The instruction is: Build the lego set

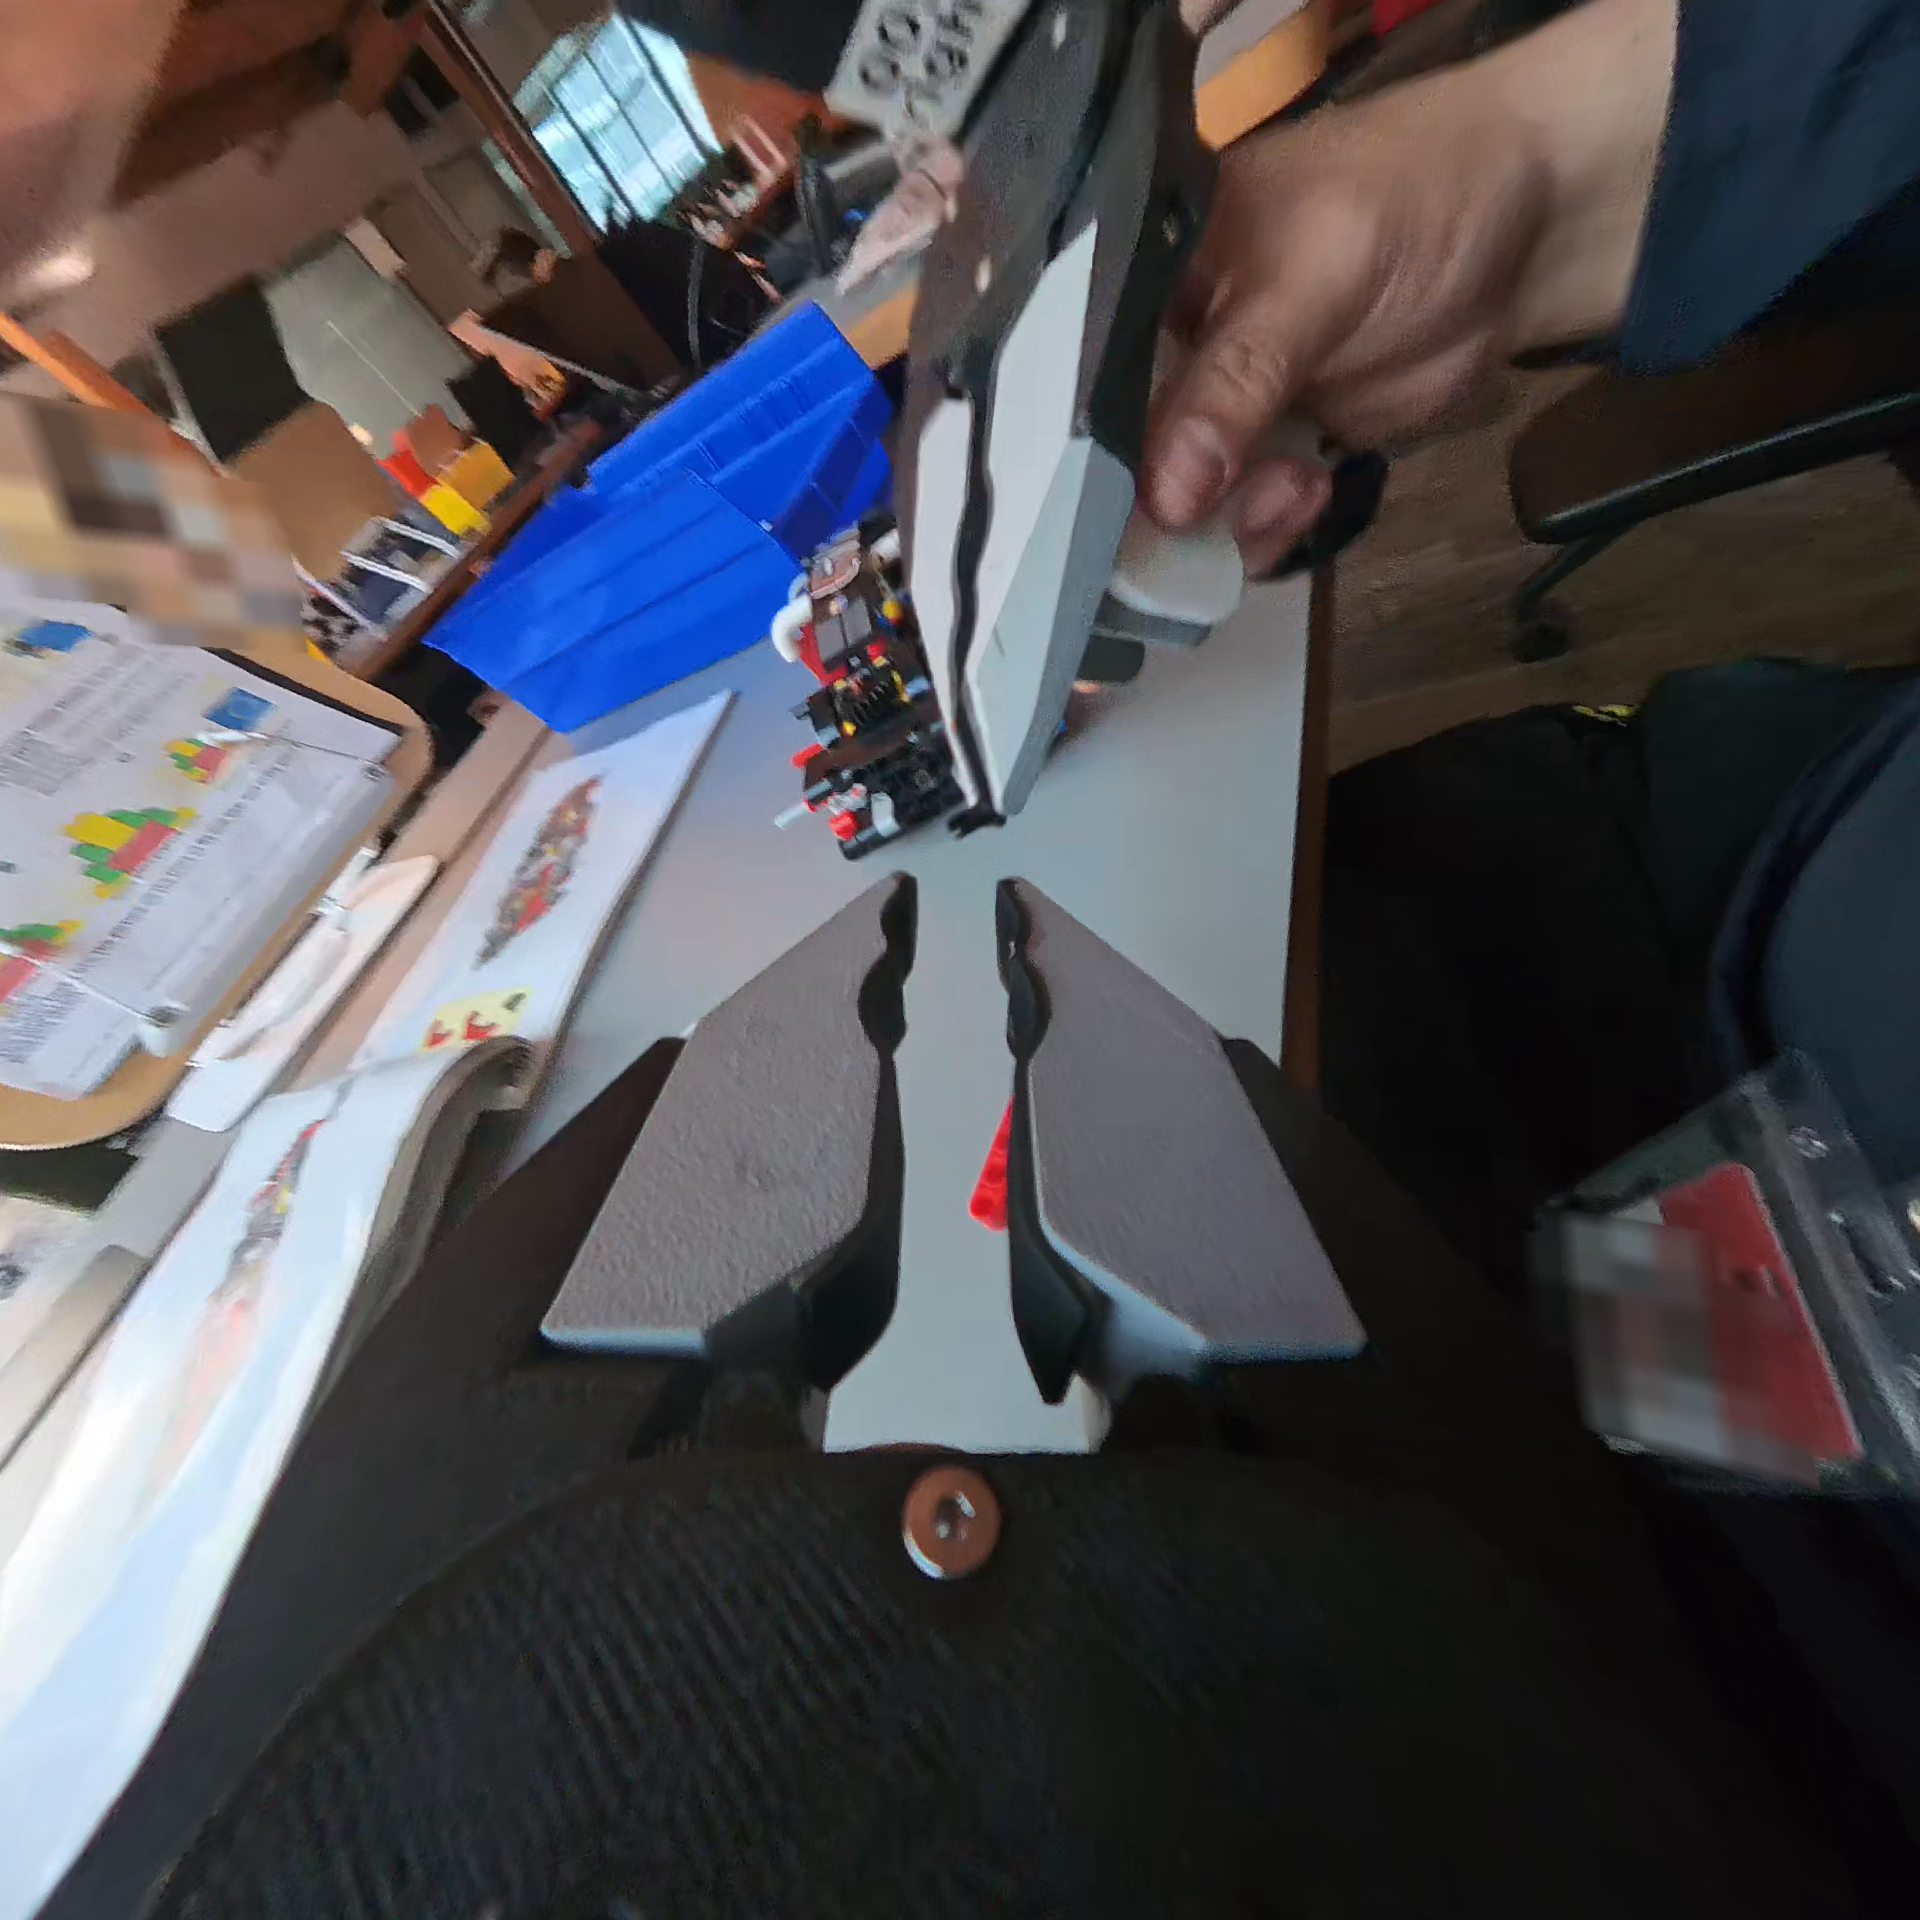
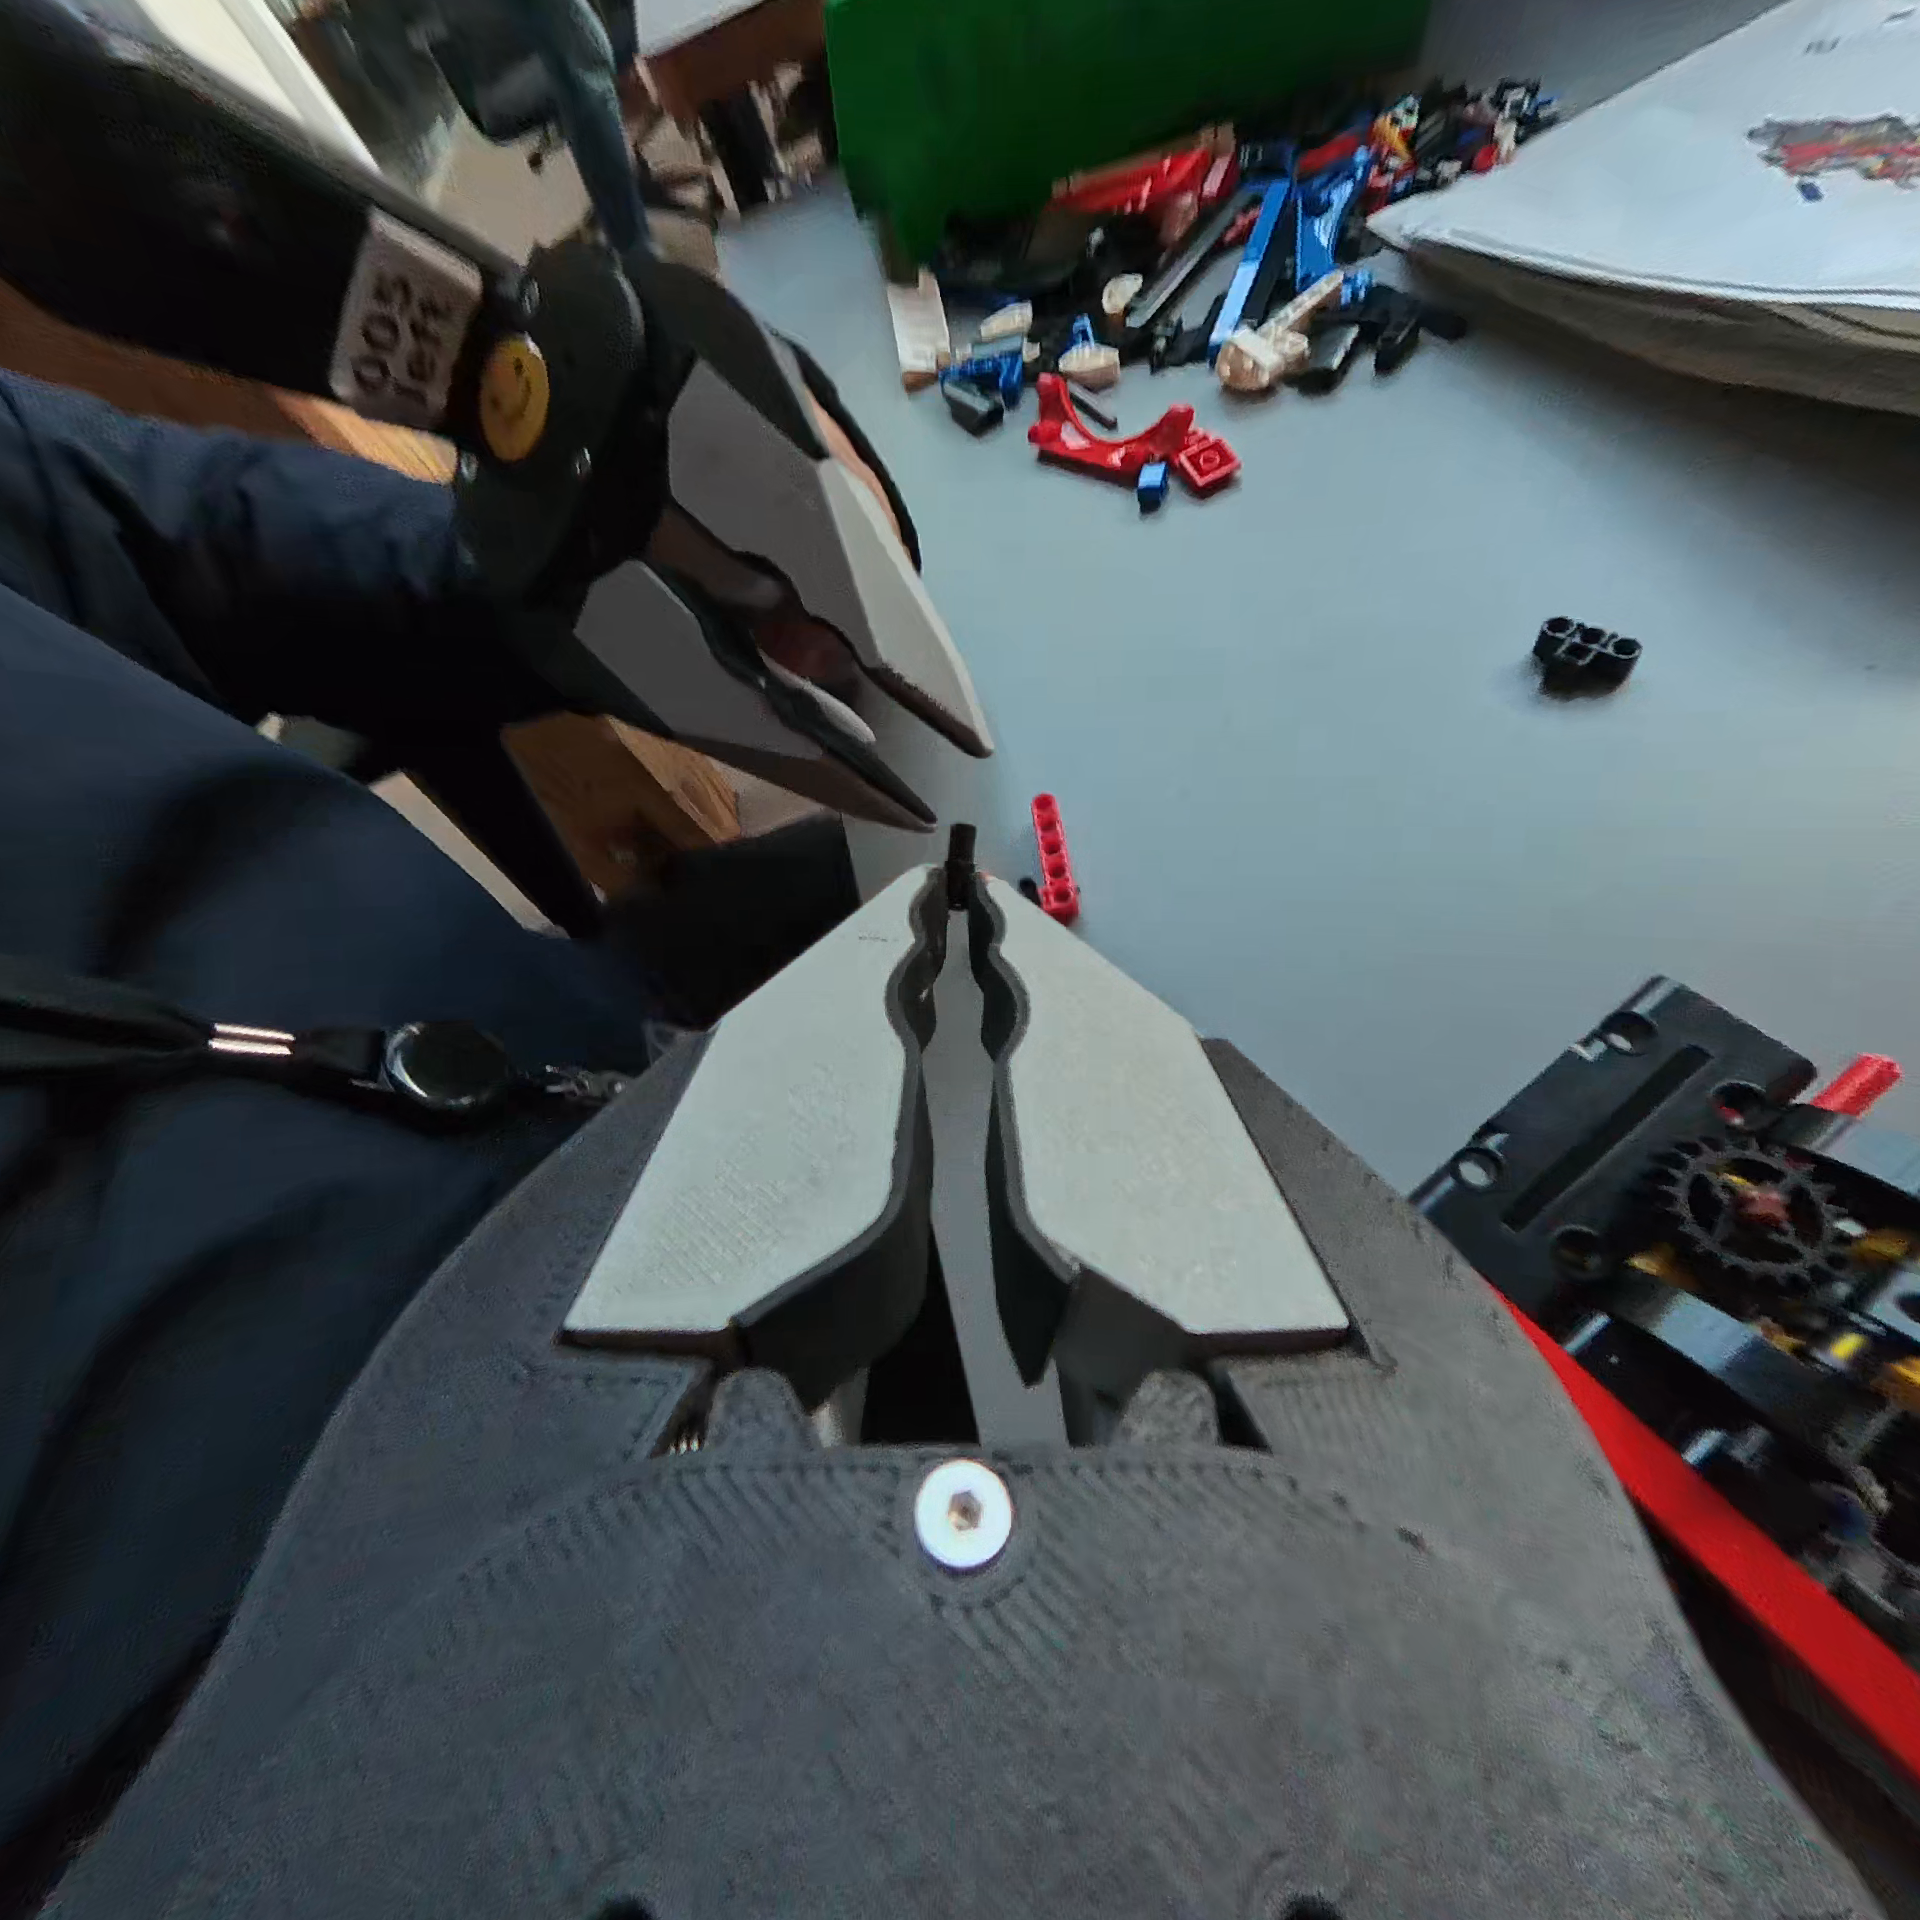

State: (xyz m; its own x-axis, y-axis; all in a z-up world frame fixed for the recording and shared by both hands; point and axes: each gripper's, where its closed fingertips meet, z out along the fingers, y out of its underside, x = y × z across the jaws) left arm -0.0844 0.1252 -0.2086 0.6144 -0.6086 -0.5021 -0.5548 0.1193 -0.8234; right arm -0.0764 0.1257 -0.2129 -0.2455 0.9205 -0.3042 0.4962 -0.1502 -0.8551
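Left wrist view: the left gripper (image 1: 956, 899) is hovering over the pale grey surface (image 1: 1164, 831), its fingers apart with nothing between them. A small red plastic beam with holes (image 1: 992, 1169) is lying on the surface below, showing at 5 o'clock from the fingertips beside the right finger. At 12 o'clock, near the tips, the right gripper (image 1: 977, 819) is pointing down, held by a person's hand (image 1: 1340, 312). Just at 11 o'clock is standing a partly built black and red toy brick model (image 1: 868, 727); beyond it a blue plastic bin (image 1: 665, 561), and at 9 o'clock an open instruction booklet (image 1: 582, 862).

Right wrist view: the right gripper (image 2: 961, 896) has its fingers clamped on a small black plastic pin (image 2: 960, 847), which is sticking out past the tips. The left gripper (image 2: 951, 784) is coming in from 10 o'clock, its tips just beside the pin but apart from it. The red beam (image 2: 1051, 857) is lying at 1 o'clock, just beside. A small black connector piece (image 2: 1584, 649) is sitting well apart at 2 o'clock, a heap of loose mixed bricks (image 2: 1226, 281) at 1 o'clock farther off, and the black model with its gear wheel (image 2: 1725, 1216) at 4 o'clock.
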